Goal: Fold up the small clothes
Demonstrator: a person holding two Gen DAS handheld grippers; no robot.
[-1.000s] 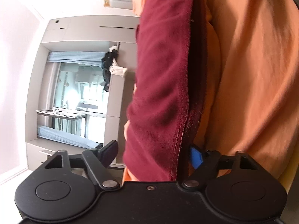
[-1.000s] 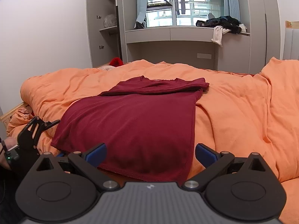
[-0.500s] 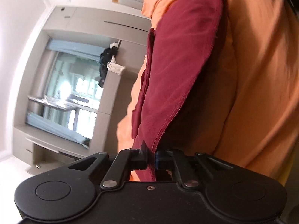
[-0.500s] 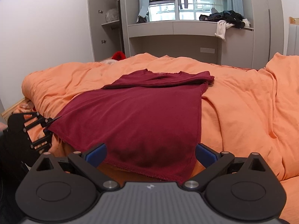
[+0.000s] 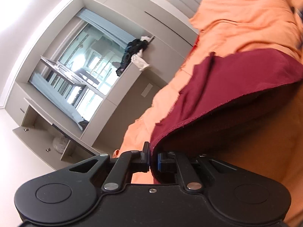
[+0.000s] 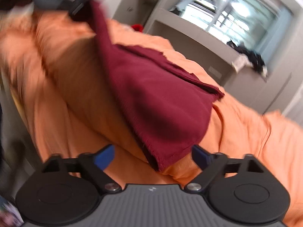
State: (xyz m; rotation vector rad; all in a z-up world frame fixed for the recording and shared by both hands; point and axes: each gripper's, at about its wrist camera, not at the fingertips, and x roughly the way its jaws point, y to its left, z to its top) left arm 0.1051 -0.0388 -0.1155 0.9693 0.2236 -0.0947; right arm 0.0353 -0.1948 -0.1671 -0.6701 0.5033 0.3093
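- The left gripper (image 5: 153,160) is squeezed tight on one corner of the soft dark red cloth top (image 6: 159,102), lifted off the puffy orange blanket (image 6: 255,132)
- The right gripper (image 6: 153,156) is closing, its pads not yet pinching the corner at 12 o'clock
- The folding has only begun

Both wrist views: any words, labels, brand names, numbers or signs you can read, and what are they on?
No readable text in either view.
Right claw housing: a small pale emblem, not legible as a word or letter.
Maroon shirt: no print or tag visible.
Orange duvet: plain.
Pale plate on the cabinet: blank, no markings visible.
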